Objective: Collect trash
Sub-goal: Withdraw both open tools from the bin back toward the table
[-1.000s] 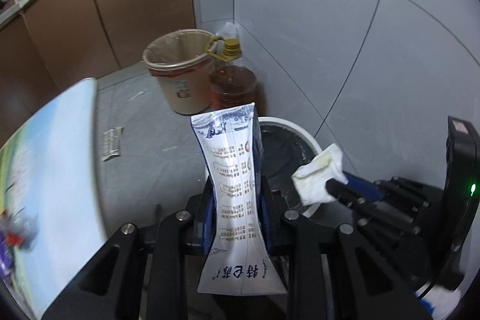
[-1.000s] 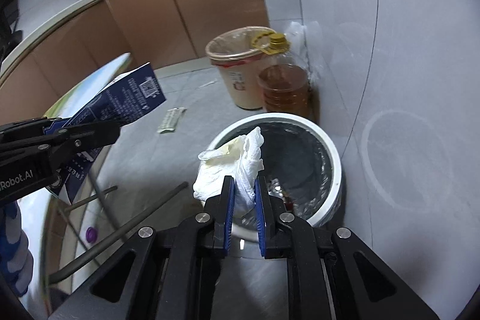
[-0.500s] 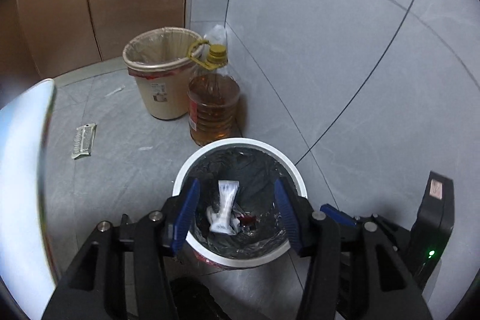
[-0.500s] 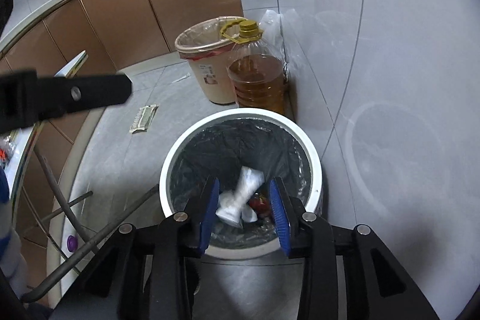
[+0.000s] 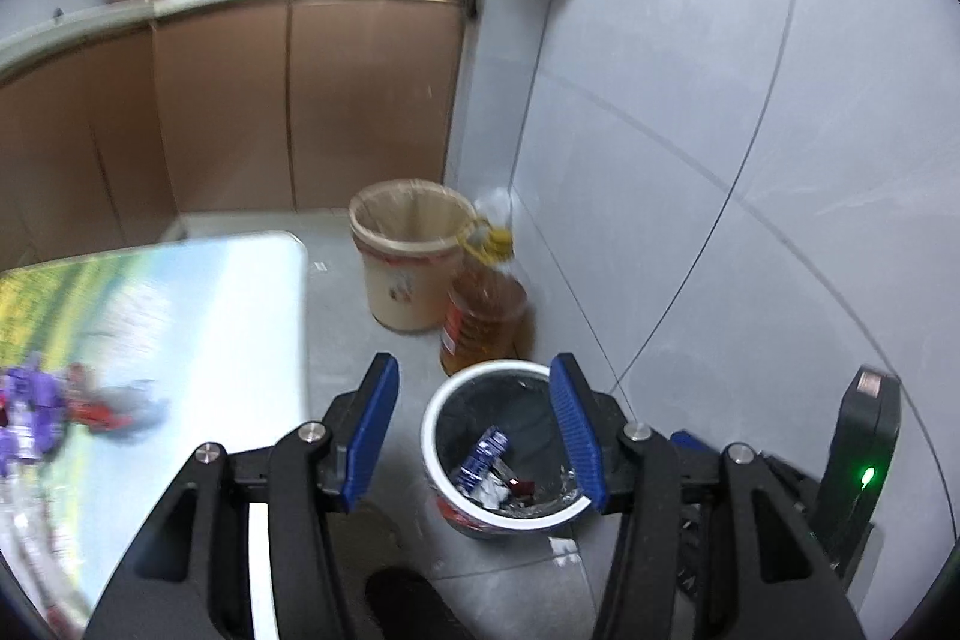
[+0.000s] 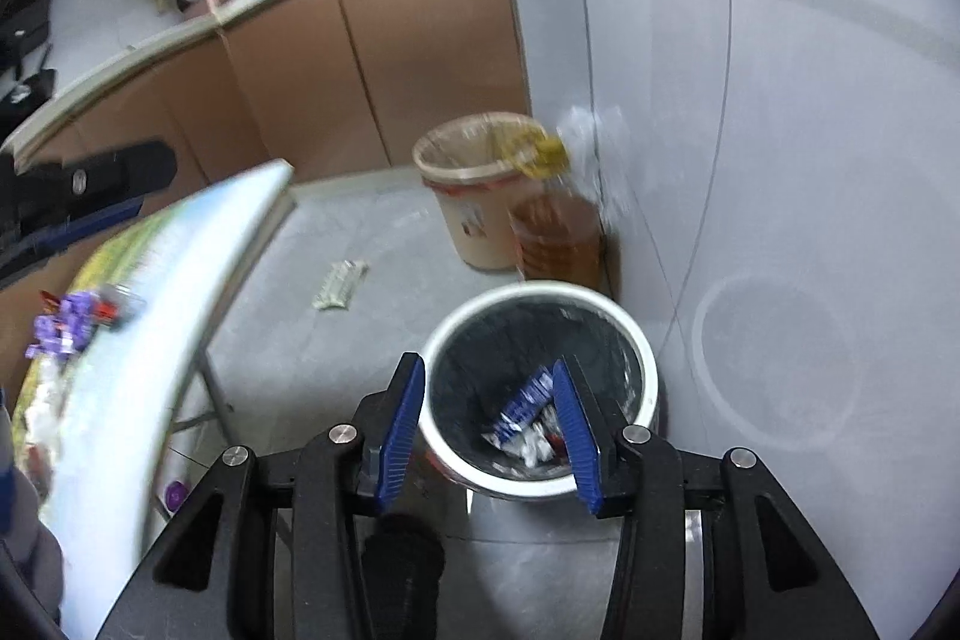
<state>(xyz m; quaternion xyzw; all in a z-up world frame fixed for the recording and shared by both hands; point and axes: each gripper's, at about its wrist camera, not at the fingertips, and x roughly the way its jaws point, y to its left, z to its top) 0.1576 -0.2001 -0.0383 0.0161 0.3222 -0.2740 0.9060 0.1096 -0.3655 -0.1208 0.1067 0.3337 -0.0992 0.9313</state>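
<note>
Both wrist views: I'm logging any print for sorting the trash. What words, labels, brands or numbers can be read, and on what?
None can be read.
Blue and white carton in the white bin: print too small.
Beige bin: red mark, blurred.
Oil bottle: red label, blurred.
Purple packets on the table: blurred.
Left hand-held gripper and right hand-held gripper: no lettering visible.

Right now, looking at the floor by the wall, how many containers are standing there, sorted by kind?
White bin with black liner: 1
Beige bin with clear liner: 1
Oil bottle with yellow cap: 1
Total: 3
</note>
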